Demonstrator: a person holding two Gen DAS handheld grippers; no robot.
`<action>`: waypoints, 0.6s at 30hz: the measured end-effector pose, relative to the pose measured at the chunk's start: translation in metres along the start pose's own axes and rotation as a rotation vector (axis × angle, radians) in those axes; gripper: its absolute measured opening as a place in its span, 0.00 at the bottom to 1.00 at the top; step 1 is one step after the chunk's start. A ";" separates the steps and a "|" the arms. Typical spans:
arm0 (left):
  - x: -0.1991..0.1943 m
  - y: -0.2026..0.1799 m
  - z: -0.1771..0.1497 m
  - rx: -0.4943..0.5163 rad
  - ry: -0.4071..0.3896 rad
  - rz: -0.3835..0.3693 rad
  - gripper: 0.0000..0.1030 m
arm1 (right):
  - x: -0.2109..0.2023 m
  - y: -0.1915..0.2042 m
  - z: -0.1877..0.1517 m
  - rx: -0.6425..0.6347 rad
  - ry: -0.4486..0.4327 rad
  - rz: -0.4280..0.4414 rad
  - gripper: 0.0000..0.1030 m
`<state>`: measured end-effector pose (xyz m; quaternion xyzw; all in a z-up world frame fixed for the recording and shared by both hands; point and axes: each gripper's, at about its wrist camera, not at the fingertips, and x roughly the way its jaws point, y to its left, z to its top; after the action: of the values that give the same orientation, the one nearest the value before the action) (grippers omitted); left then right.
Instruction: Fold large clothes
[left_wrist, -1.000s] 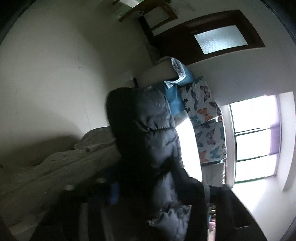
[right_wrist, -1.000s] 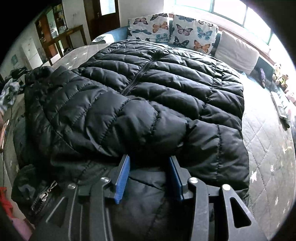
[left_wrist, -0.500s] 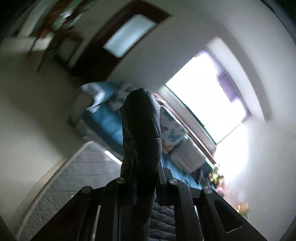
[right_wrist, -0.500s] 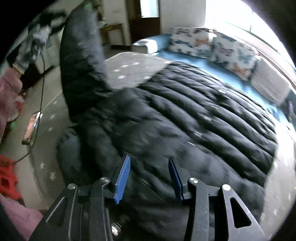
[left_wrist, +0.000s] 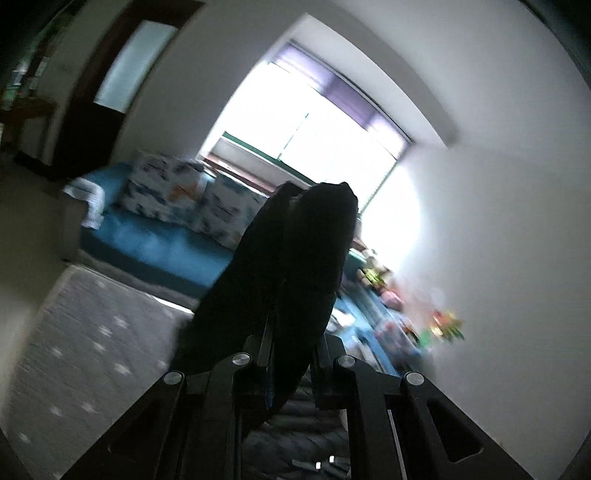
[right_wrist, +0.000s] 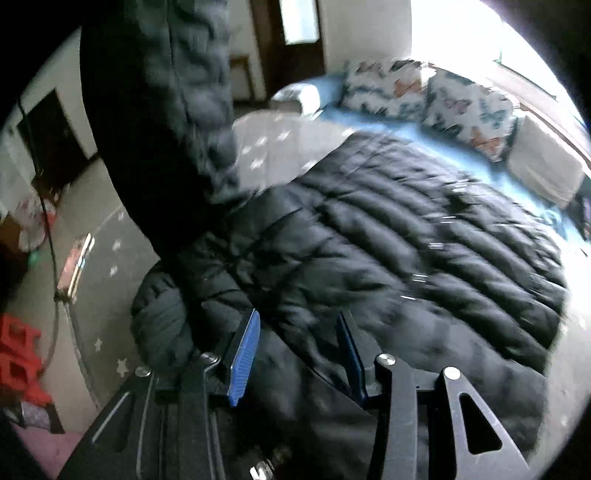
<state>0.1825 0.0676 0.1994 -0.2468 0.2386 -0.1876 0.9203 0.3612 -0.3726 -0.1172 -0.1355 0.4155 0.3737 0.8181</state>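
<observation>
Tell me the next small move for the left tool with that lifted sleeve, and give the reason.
Probably carry the left tool across and lower the sleeve onto the jacket body. The tool is shut on the sleeve, which hangs raised above the bed, while the body lies spread flat. The right tool is open, low over the near edge.

place: somebody's bedroom at home
bed: big mattress (right_wrist: 280, 147) in a grey star-print quilted cover
pillows: butterfly-print cushions (right_wrist: 384, 88) lined up on a blue sheet (left_wrist: 147, 240)
window: wide bright window (left_wrist: 314, 122) with a purple blind
door: dark wooden door (left_wrist: 110, 85) with a frosted pane
</observation>
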 end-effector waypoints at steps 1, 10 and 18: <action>0.013 -0.019 -0.015 0.019 0.024 -0.011 0.14 | -0.011 -0.007 -0.004 0.018 -0.020 -0.008 0.46; 0.125 -0.154 -0.169 0.070 0.313 -0.135 0.14 | -0.073 -0.092 -0.083 0.288 -0.117 -0.067 0.46; 0.234 -0.195 -0.343 0.147 0.622 -0.031 0.14 | -0.085 -0.137 -0.143 0.466 -0.116 -0.098 0.46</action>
<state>0.1468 -0.3235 -0.0376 -0.1139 0.4906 -0.2847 0.8156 0.3461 -0.5850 -0.1507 0.0587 0.4359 0.2347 0.8669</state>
